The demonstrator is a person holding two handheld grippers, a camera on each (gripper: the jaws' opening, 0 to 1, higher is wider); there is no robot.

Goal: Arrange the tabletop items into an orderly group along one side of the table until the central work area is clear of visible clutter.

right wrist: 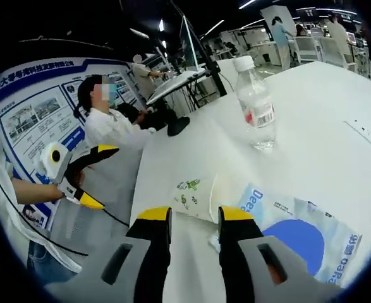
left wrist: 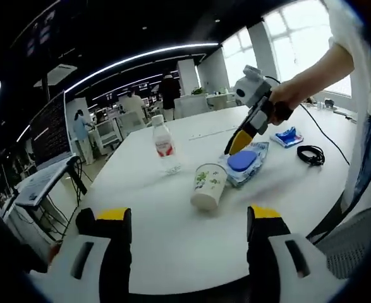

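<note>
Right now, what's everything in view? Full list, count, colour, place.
table: 1, white, under everything
water bottle: 1, clear, white cap, red label, upright on the table past the cup
paper cup: 1, white with green print, lying on its side mid-table
wipes pack: 1, white and blue with a blue lid, flat beside the cup
blue item: 1, blue and white, beyond the wipes pack; too small to identify
cable: 1, black, coiled near the table edge
people in background: several, standing and seated at desks
left tongs: black and yellow, open, over bare table
right tongs: black and yellow, at the wipes pack and cup, holding nothing
</note>
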